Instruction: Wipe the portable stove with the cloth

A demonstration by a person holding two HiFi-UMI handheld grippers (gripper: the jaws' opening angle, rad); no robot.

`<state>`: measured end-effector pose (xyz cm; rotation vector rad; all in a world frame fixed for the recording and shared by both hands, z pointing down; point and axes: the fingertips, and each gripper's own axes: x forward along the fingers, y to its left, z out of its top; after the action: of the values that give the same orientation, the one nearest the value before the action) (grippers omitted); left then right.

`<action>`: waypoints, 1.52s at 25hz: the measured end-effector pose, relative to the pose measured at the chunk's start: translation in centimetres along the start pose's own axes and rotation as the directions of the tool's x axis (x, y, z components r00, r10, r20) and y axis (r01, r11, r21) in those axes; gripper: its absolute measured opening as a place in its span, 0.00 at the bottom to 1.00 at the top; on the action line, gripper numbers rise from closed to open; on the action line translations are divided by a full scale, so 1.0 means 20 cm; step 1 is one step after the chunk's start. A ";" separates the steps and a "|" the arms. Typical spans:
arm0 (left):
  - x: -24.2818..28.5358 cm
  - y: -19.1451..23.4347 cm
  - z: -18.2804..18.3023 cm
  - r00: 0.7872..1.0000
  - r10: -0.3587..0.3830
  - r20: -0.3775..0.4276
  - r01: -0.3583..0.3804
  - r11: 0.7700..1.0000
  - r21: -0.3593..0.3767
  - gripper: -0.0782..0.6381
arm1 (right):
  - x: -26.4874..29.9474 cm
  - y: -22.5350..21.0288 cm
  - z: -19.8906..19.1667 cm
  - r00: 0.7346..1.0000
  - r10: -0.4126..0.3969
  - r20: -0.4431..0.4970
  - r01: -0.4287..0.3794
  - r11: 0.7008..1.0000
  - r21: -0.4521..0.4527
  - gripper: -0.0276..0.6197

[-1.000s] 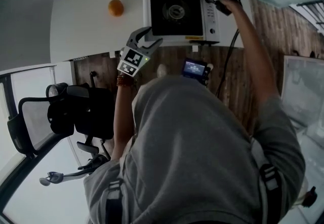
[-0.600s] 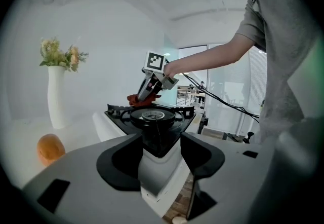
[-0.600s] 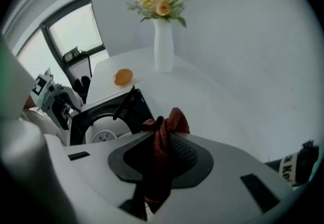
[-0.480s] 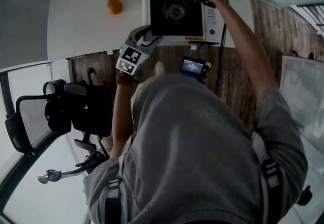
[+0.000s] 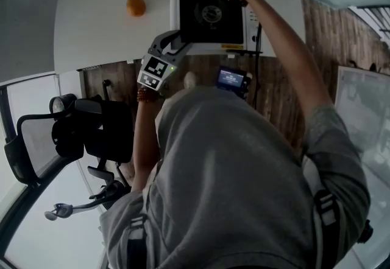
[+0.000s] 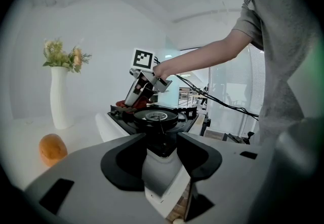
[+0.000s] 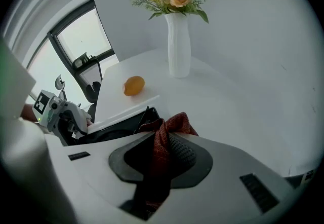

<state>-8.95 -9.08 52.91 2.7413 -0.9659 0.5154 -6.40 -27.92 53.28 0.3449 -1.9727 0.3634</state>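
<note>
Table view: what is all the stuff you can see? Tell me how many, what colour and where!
portable stove: one, black top and white body, near edge of the table
cloth: one, red, at the stove's far edge
orange: one, orange, on the table left of the stove
vase: one, white, holding yellow-orange flowers, on the table
table: one, white
office chair: one, black, to the person's left
small screen device: one, dark and lit, in front of the person
right gripper: one, grey, jaws shut on the cloth
left gripper: one, grey, jaws have just been closing, stove's near corner between them, seemingly gripped
person: one, grey top
</note>
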 end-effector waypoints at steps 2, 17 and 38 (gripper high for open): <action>0.00 0.00 0.00 1.000 0.000 0.001 0.000 1.000 -0.011 0.40 | 0.01 0.02 0.03 1.000 0.015 0.012 -0.015 1.000 0.003 0.17; 0.00 0.01 -0.01 0.999 0.036 -0.020 -0.036 0.999 0.010 0.40 | -0.02 0.04 0.11 0.982 -0.060 0.178 0.057 0.998 0.023 0.17; -0.24 0.04 0.71 0.914 0.233 0.331 -0.275 0.958 0.084 0.35 | -1.24 0.38 -0.09 0.376 -0.325 0.868 0.149 0.945 0.290 0.18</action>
<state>-9.26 -10.94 37.97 2.8873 -1.4279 0.1741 2.22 -18.26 30.67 1.1394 -2.9280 0.1243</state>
